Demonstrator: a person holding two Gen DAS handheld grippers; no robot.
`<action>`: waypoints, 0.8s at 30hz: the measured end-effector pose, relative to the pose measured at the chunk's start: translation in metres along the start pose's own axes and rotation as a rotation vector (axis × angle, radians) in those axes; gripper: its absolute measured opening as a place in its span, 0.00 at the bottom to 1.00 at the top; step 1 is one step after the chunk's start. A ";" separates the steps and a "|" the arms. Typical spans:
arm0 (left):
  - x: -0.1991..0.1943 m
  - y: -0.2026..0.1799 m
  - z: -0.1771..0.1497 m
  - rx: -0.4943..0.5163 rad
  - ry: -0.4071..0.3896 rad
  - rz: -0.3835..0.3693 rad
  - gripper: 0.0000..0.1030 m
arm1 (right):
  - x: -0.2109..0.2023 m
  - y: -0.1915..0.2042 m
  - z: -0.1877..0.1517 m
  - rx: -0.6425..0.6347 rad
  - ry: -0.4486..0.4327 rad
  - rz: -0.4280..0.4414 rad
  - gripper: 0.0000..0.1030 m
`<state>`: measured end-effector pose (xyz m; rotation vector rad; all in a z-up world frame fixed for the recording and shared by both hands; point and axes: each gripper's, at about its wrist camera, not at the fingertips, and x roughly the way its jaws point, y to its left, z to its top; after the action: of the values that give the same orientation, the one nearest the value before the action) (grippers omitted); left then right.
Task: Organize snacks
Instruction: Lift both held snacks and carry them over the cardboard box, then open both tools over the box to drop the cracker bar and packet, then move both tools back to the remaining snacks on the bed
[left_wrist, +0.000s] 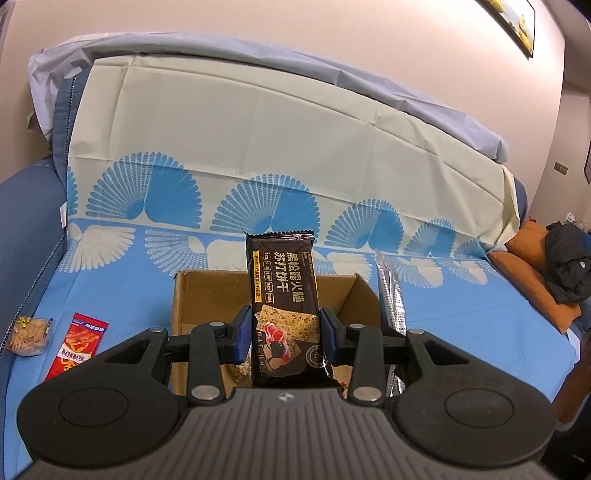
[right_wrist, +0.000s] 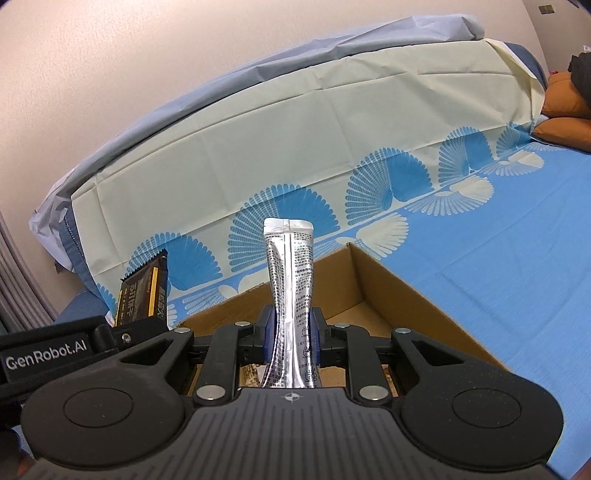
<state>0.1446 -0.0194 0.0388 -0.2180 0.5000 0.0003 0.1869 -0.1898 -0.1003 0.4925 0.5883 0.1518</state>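
Left tool (left_wrist: 285, 334) clamped on a dark cracker pack (left_wrist: 282, 295), blue pads pressing both long sides near its lower half; pack stands upright, top seam up, held over the open cardboard box (left_wrist: 192, 295). Right tool (right_wrist: 289, 338) clamped on a silver pouch (right_wrist: 290, 280), squeezed narrow at the pads, also upright and over the box (right_wrist: 406, 288). In the left view the pouch (left_wrist: 390, 295) shows just right of the box's right wall; in the right view the cracker pack (right_wrist: 144, 291) shows at the box's left, above the left tool's body.

Box sits on a sofa seat under a blue cover (left_wrist: 461, 321) with white fan print; some snacks are visible in the box bottom, too hidden to identify. Near the seat's left edge lie a red snack packet (left_wrist: 79, 347) and, just left of it, a clear bag of tan pieces (left_wrist: 31, 334), both well apart from the box. Orange cushion (left_wrist: 532, 266) with dark clothing at the far right end.
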 end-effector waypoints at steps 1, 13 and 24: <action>0.000 0.000 0.000 0.000 0.001 -0.002 0.41 | 0.000 0.001 -0.001 0.000 0.000 -0.002 0.20; -0.017 0.023 -0.029 0.035 -0.024 0.056 0.66 | 0.009 0.005 -0.007 -0.018 0.060 -0.063 0.44; -0.056 0.135 -0.102 -0.039 0.045 0.176 0.23 | 0.012 0.036 -0.025 -0.119 0.078 -0.064 0.59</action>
<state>0.0399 0.0941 -0.0501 -0.2121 0.5635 0.1774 0.1825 -0.1450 -0.1072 0.3533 0.6669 0.1446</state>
